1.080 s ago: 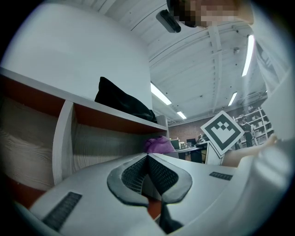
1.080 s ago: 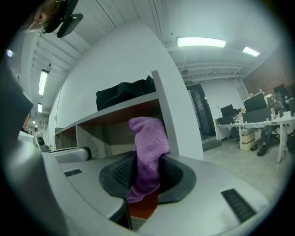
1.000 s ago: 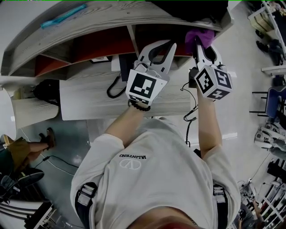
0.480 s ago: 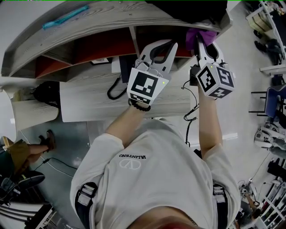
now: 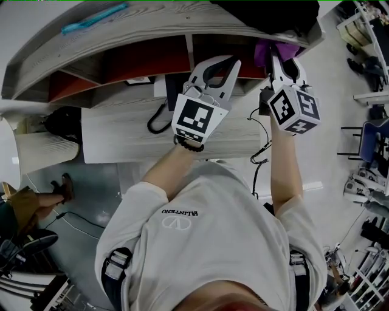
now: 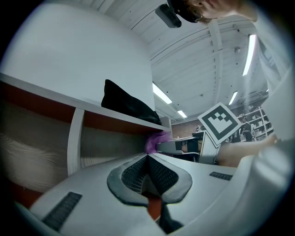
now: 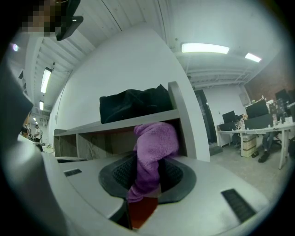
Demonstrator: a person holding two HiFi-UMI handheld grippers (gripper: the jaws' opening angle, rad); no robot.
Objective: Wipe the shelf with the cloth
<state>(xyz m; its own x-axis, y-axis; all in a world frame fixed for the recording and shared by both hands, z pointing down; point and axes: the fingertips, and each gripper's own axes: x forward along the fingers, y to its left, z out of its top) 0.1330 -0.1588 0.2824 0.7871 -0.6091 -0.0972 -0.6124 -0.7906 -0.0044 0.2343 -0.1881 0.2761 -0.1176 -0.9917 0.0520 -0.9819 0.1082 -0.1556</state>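
A purple cloth (image 5: 275,50) hangs bunched in my right gripper (image 5: 281,59), which is shut on it at the mouth of the right compartment of the wooden shelf (image 5: 152,27). In the right gripper view the cloth (image 7: 154,143) bulges out between the pads of that gripper (image 7: 147,168), just under the top board. My left gripper (image 5: 236,62) is held beside it, near the divider (image 5: 187,47). In the left gripper view this gripper (image 6: 148,159) is shut, pads together on nothing, and the cloth (image 6: 154,142) shows beyond it.
A black bag (image 5: 267,11) lies on the shelf's top board above the cloth. A teal item (image 5: 91,18) lies on the top at the left. Below are a light wooden desk (image 5: 115,136), black cables (image 5: 159,118) and another black bag (image 5: 64,121).
Almost nothing differs. The view has shifted a little to the right, and both grippers keep nearly the same places against the shelf, the right one still holding the cloth.
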